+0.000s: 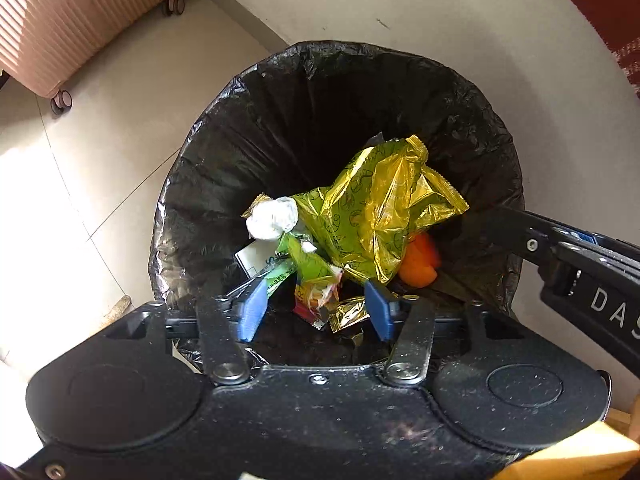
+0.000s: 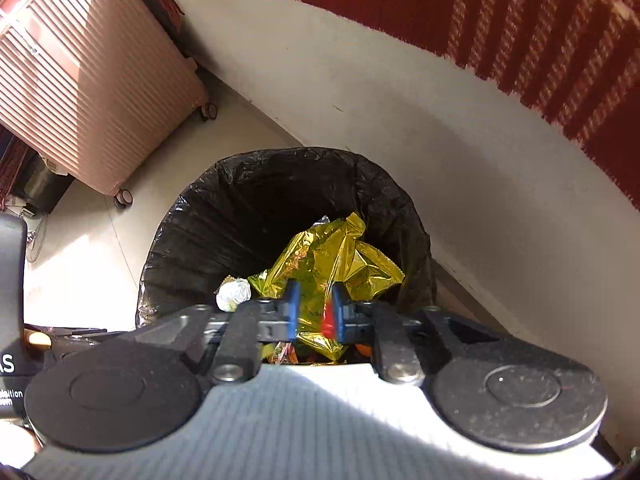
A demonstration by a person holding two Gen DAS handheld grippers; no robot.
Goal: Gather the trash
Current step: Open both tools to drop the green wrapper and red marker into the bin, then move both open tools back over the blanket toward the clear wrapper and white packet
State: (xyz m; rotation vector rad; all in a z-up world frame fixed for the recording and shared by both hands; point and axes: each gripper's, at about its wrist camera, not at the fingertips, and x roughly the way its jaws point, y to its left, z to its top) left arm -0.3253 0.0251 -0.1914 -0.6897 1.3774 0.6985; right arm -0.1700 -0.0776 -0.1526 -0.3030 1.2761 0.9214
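Over the black-lined bin [image 1: 248, 128], centre frame: left gripper [image 1: 316, 304] jaws released, empty; right gripper [image 2: 314, 306] jaws parted above yellow wrapper [image 2: 352, 264].

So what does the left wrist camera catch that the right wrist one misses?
Only the left view shows the orange fruit under the yellow wrapper, the green wrapper and small packets low in the bin. Only the right view shows the red woven cloth along the wall and a small red scrap between its jaws. Both show the black-lined bin, yellow foil wrapper, white paper ball and pink suitcase.
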